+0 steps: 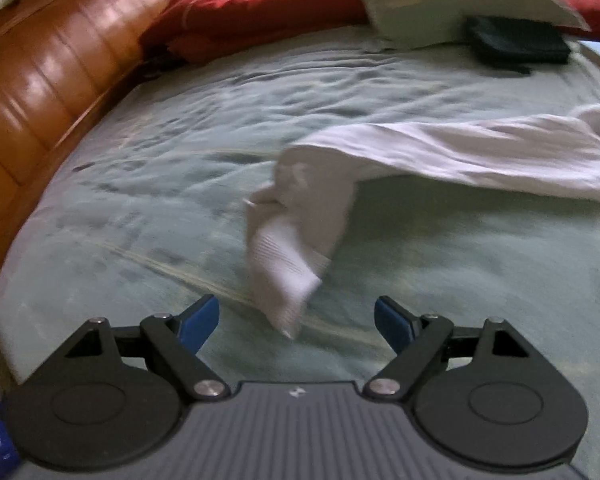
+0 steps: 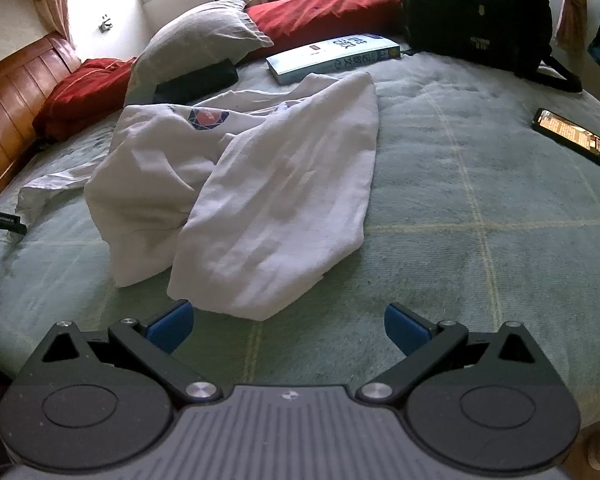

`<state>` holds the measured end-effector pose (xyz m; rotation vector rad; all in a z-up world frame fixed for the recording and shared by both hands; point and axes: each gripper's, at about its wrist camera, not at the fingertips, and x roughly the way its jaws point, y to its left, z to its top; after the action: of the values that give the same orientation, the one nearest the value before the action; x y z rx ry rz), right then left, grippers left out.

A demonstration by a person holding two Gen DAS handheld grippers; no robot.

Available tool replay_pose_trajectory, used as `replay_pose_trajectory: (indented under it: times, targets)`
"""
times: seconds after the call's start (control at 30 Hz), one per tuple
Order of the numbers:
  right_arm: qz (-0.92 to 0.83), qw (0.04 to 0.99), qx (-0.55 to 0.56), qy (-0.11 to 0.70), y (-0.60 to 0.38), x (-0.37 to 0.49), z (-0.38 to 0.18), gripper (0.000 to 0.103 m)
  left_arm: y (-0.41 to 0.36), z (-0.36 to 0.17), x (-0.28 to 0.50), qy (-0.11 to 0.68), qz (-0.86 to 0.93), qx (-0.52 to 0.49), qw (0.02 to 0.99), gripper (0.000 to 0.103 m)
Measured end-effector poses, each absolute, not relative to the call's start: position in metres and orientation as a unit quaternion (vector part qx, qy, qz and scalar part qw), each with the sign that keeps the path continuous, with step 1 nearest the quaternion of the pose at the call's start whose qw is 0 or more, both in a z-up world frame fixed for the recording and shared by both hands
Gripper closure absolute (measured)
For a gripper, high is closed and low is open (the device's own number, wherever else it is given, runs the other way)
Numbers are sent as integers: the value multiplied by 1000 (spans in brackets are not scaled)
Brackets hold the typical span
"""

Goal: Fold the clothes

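A: White cotton, a long-sleeved shirt [image 2: 236, 184], crumpled in the middle of the pale green bedspread [image 2: 480, 208]. Front with a red and blue emblem [image 2: 208, 118] turned up, one half folded over the other.

B: And the sleeve?

A: Stretched out to one side, ribbed cuff [image 1: 288, 260] lying just ahead of the left gripper [image 1: 296, 324]. Blurred in that view, so no telling whether touching the blue pads [image 1: 200, 322].

B: Left jaws?

A: Spread wide, nothing between them, only bedspread beneath.

B: Right gripper [image 2: 288, 328]?

A: Also spread wide, empty, poised just short of the near hem of the shirt. Not touching the cloth.

B: Around the shirt?

A: Grey pillow [image 2: 204, 36] and red bedding [image 2: 324, 12] at the far side, a dark folded thing [image 2: 198, 80] under the pillow's edge. Light blue book [image 2: 332, 58] just beyond the shirt, black backpack [image 2: 480, 16] behind that. Phone [image 2: 576, 140] with lit screen well apart to the right. Wooden headboard [image 1: 40, 80] along the left.
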<state>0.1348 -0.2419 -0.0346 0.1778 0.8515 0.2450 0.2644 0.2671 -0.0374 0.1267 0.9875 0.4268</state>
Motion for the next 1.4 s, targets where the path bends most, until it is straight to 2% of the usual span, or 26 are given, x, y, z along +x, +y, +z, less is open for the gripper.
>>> replay_pose_trajectory:
  times: [0.5,0.9,1.2,1.4]
  targets:
    - [130,893,119,414,-253,122,-34,0,139,-27,185,437,16,72,897,17]
    - [114,911,81,388,-258,129,-34,0,35,-28,158,386,-60,133,911,16]
    - [73,920,93,375,-288,144,-28,0,-7,-35,144,366,-71,159,914,16]
    - [83,921,88,372,-280,163,-20,0,-5,-33,137,365,-74,114,921,13]
